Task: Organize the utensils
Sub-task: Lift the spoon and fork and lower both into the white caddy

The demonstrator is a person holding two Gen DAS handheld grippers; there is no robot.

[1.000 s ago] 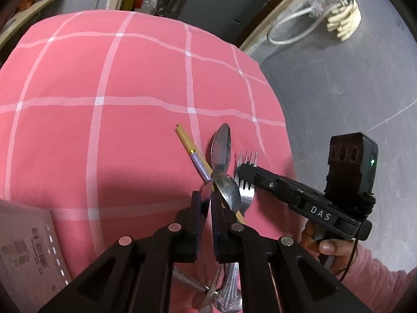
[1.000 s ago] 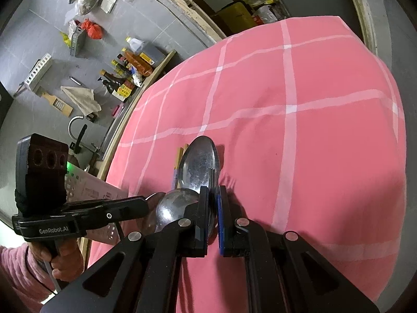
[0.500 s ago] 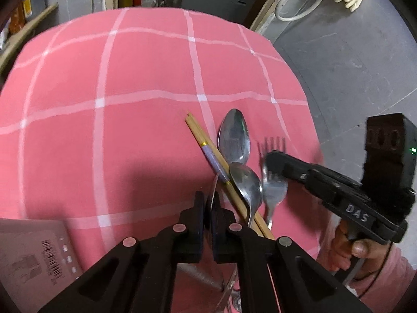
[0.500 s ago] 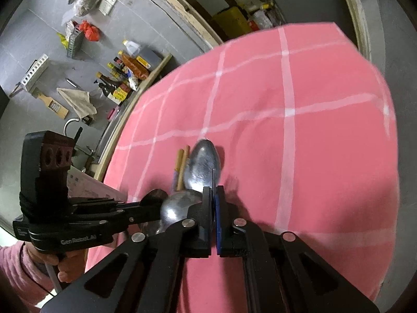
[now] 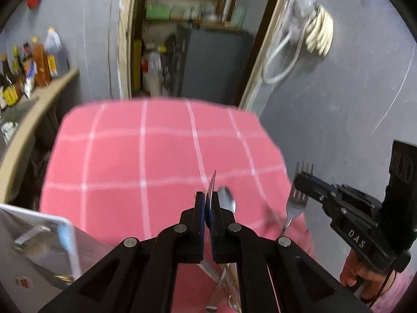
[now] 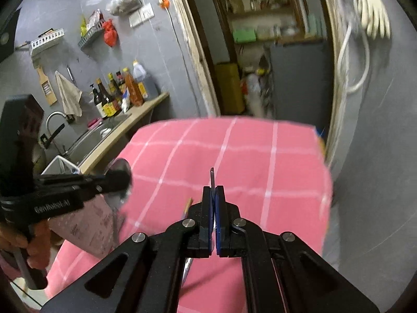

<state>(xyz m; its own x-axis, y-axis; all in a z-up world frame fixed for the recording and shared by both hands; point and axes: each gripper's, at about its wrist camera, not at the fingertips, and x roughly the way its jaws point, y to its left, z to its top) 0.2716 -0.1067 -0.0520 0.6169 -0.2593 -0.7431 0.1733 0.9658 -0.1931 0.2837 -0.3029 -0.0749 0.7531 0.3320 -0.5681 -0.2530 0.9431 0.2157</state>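
Note:
My left gripper is shut on a steel spoon, seen edge-on and lifted above the pink checked tablecloth; its bowl shows in the right wrist view. My right gripper is shut on a steel fork, whose tines rise past the fingers in the left wrist view. A second spoon and chopsticks lie on the cloth below.
A white box sits at the cloth's near left. A wooden counter with bottles and a sink runs along the left. A doorway stands behind the table; a grey wall is at right.
Both grippers have risen and tilted up from the cloth, the left lifting a spoon and the right lifting the fork. The other spoon and chopsticks stay on the cloth.

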